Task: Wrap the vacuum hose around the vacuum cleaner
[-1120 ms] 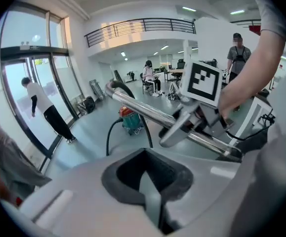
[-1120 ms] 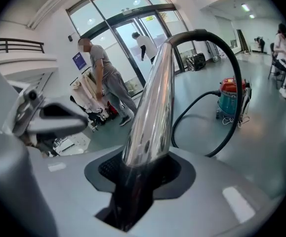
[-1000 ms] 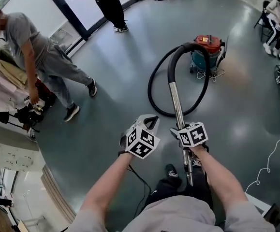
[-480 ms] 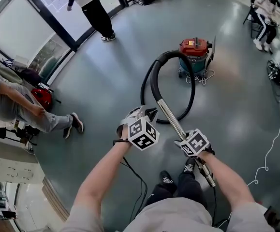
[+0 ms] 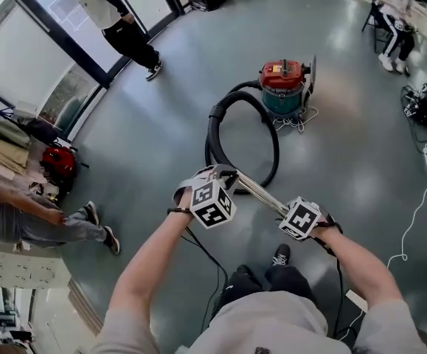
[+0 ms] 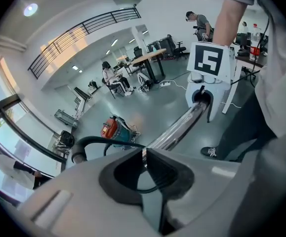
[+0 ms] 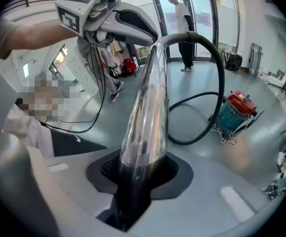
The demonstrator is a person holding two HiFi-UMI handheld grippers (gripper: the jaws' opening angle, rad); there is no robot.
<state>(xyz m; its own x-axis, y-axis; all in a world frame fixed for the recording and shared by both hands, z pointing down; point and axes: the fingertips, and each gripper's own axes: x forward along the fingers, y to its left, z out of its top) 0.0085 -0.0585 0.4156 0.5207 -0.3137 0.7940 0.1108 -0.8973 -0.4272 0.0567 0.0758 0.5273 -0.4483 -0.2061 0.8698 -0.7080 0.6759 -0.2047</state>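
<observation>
Step judged: hose gathering; wrap not begun. Right tongs (image 7: 140, 174) pinched on metal wand (image 5: 261, 192), jaws just tightened. Left tongs (image 6: 143, 154) pressed together, empty, beside wand. Vacuum hose (image 5: 210, 135) looped on floor (image 5: 147, 139) by vacuum cleaner (image 5: 282, 80). Next: wand to be carried over, hose wound round.

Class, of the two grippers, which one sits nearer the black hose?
The left gripper: its tips sit close to where the metal wand meets the black hose. The right gripper clamps the wand's other end, nearer the person.
</observation>
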